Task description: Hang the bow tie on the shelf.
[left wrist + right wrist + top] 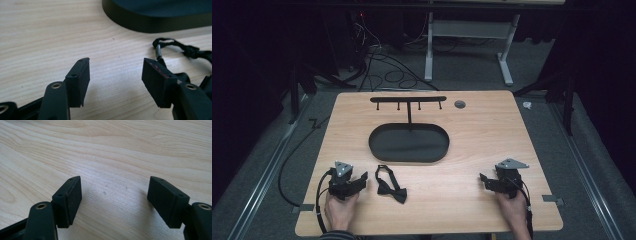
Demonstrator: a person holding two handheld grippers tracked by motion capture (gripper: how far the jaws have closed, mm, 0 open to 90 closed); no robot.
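Your left gripper (360,178) rests at seven o'clock on the pale wooden table (482,135), jaws spread wide over bare wood. Your right gripper (483,179) sits at five o'clock, jaws likewise spread. The black fabric bow tie (390,185) lies just beside the left gripper at its three o'clock. Farther out, at twelve, stands the black oval metal tray (409,142) with a hook rail (408,99) rising above it.

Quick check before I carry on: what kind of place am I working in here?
Probably a lab or recording studio, not a home: a bare wooden table on grey carpet, black surroundings, loose cables on the floor behind, and a staged black hook stand with its tray.
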